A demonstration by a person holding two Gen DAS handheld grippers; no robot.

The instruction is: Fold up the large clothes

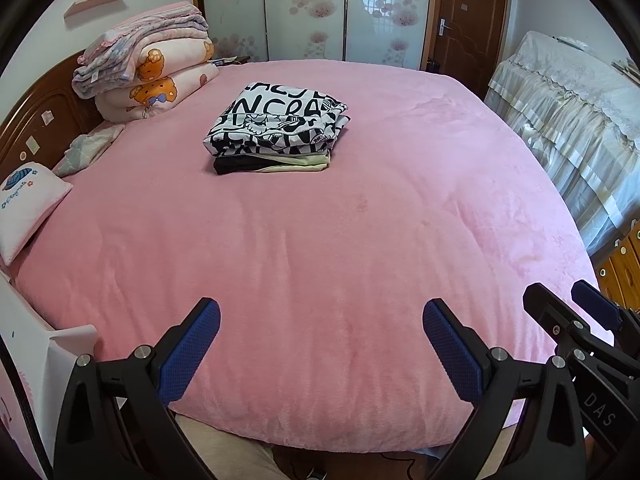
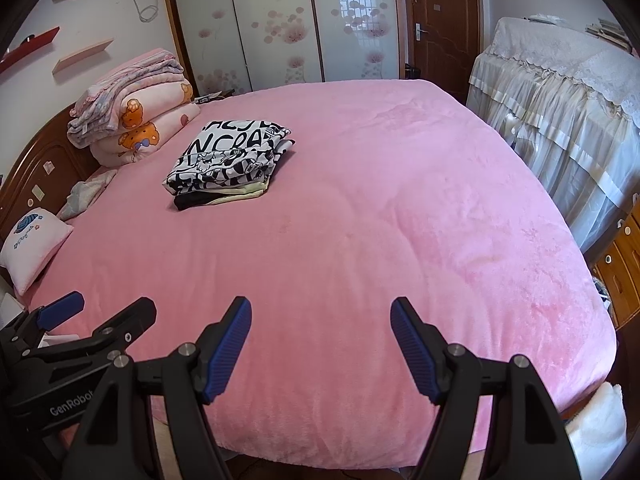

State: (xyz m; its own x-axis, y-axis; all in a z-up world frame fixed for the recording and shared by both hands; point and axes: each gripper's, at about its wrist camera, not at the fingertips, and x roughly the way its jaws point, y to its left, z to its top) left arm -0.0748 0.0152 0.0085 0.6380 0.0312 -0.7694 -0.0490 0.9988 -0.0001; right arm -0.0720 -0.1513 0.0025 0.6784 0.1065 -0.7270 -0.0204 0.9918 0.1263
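Observation:
A stack of folded clothes (image 1: 276, 130) lies on the pink bed (image 1: 320, 260), a black-and-white lettered garment on top, pale yellow and black ones under it. It also shows in the right wrist view (image 2: 228, 166). My left gripper (image 1: 320, 320) is open and empty above the bed's near edge, far from the stack. My right gripper (image 2: 320, 320) is open and empty beside it, to its right. The right gripper also shows in the left wrist view (image 1: 568, 312), and the left gripper shows in the right wrist view (image 2: 96, 308).
Folded quilts (image 1: 148, 64) are piled at the headboard (image 1: 36, 120), far left. A small pillow (image 1: 28, 208) lies at the left edge. A lace-covered piece of furniture (image 1: 568, 104) stands to the right. Wardrobe doors (image 1: 304, 8) and a wooden door (image 1: 468, 20) are behind.

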